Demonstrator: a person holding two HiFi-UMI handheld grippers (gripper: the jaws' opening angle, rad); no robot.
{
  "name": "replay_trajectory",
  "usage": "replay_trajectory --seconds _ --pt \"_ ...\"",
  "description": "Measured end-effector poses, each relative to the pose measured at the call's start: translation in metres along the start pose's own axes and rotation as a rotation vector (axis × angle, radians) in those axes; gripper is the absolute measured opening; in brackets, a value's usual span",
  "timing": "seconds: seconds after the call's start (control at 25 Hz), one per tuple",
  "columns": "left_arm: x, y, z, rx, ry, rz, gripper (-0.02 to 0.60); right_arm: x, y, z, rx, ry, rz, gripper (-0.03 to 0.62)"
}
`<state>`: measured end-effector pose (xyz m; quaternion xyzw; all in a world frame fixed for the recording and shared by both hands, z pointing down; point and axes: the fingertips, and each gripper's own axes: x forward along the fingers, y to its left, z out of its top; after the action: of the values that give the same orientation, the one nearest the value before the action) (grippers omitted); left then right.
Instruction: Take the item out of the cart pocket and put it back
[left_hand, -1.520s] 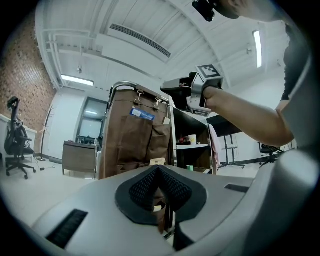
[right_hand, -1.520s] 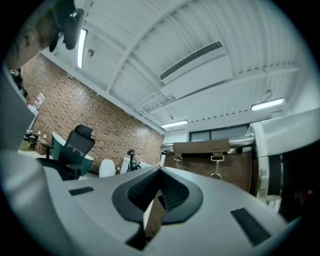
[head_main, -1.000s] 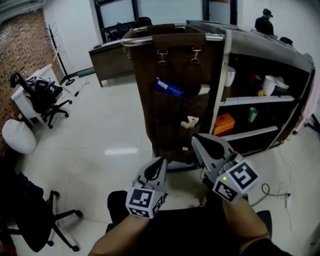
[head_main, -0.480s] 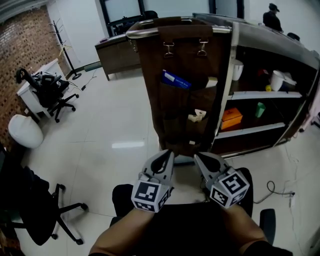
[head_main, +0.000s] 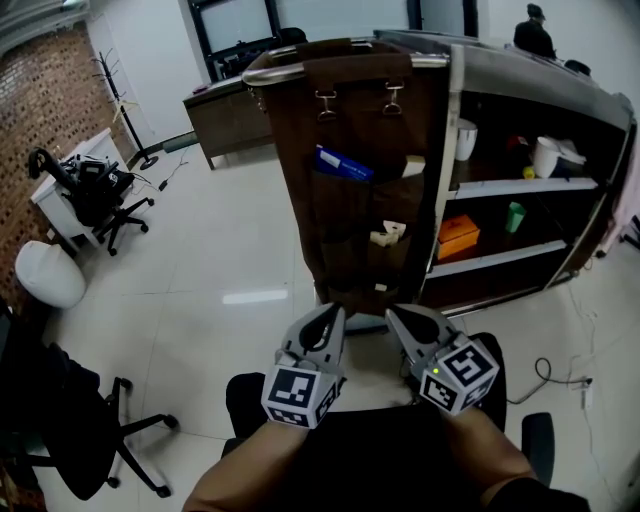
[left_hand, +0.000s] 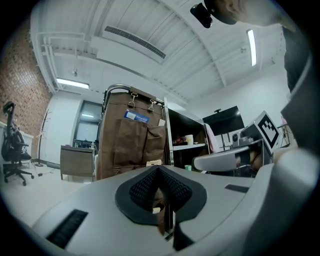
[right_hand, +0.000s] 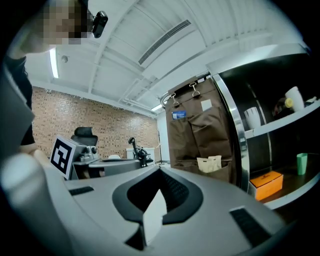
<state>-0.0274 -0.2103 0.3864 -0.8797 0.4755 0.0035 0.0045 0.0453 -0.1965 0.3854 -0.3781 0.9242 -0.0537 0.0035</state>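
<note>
A brown fabric organiser (head_main: 355, 170) hangs on the end of the cart (head_main: 540, 95). A blue item (head_main: 343, 165) sticks out of an upper pocket, and a cream item (head_main: 387, 234) sits in a lower one. Both show again in the left gripper view as the blue item (left_hand: 136, 116) and cream item (left_hand: 153, 163), and in the right gripper view as the blue item (right_hand: 179, 115) and cream item (right_hand: 210, 163). My left gripper (head_main: 333, 314) and right gripper (head_main: 394, 315) hang side by side below the organiser, short of it, pointing at it. Both are shut and hold nothing.
The cart's shelves hold an orange box (head_main: 454, 236), a green cup (head_main: 514, 217) and white cups (head_main: 545, 156). Office chairs (head_main: 100, 190) and a black chair (head_main: 60, 430) stand on the left. A desk (head_main: 225, 112) is behind, a person (head_main: 533, 35) at the back, a cable (head_main: 545, 375) on the floor.
My right gripper has dropped from in front of the organiser's lower pockets to level with the left one. The left gripper has stayed where it was.
</note>
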Motion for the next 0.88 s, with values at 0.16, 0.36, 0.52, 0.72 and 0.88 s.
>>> replay_trajectory --seconds 0.16,0.36,0.52,0.72,0.88 --pt "-0.0008 -0.0003 0.0008 -0.003 0.013 0.004 0.000 0.0000 0.0014 0.0002 0.001 -0.004 0.004 0.005" --pt "0.0002 -0.0011 0.0003 -0.003 0.012 0.001 0.000 0.0000 0.0000 -0.0002 0.001 -0.003 0.003 0.005" --pt "0.0004 -0.0013 0.0009 0.003 0.000 -0.003 0.000 0.0004 0.0012 -0.0024 0.007 0.001 0.007 0.003" --pt "0.0014 -0.0027 -0.0005 0.003 0.002 -0.007 0.000 0.0025 0.0020 -0.0035 0.016 0.002 0.019 0.005" --pt "0.0025 -0.0054 -0.0028 0.004 0.011 -0.012 0.000 0.0035 0.0008 -0.0042 0.019 0.004 0.018 0.005"
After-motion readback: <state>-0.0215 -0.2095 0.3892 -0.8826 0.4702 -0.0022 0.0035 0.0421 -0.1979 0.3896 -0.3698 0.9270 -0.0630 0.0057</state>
